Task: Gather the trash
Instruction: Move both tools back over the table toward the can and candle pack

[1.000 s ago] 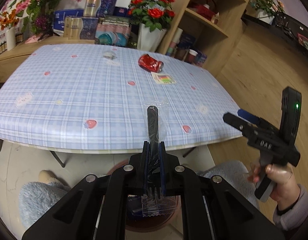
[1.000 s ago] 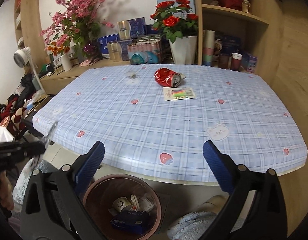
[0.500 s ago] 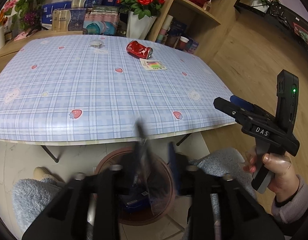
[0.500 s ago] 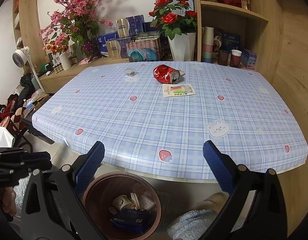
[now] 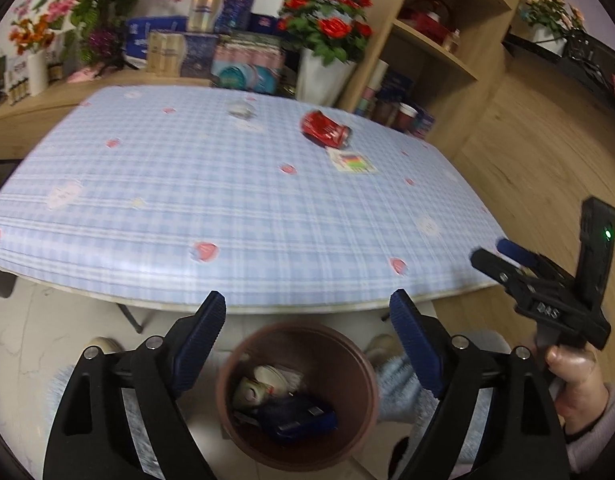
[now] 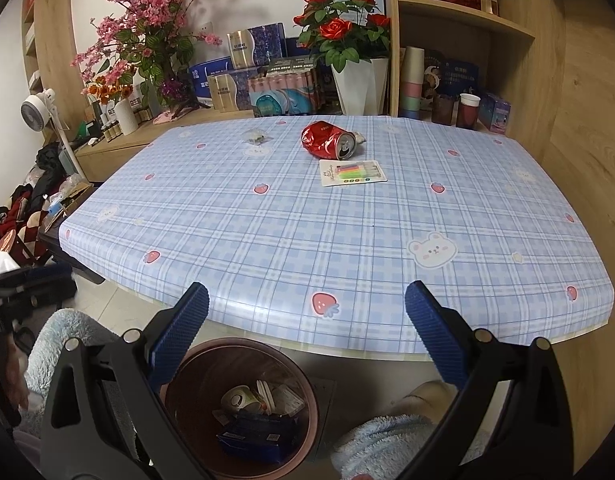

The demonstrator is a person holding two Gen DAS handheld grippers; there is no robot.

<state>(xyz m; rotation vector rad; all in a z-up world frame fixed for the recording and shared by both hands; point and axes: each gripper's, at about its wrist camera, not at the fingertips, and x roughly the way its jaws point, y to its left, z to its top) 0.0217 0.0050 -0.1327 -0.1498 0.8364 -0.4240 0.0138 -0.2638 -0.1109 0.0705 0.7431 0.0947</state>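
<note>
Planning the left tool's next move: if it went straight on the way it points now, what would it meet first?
Probably the brown trash bin below the table edge. The left tool, open and empty, points down over its mouth, though depth is unclear.

Lived-in home room, likely dining or living area. Table [image 6: 347, 232] wore blue plaid cloth printed with strawberries and bears. Wooden shelving [image 6: 467, 32] held stacked paper cups [image 6: 411, 80], basket, small boxes. Low wooden sideboard [image 6: 119, 144] behind table carried pink blossom arrangement [image 6: 147, 28], red roses in white vase [image 6: 357, 60], gift boxes – decorative clutter, not stock. Small white fan [image 6: 37, 110] and pile of clothes [image 6: 15, 216] stood at left. Brown wastebasket [image 6: 243, 412] sat on pale tile floor; wood-look flooring [image 5: 547, 128] beyond – household finishes throughout.
</note>
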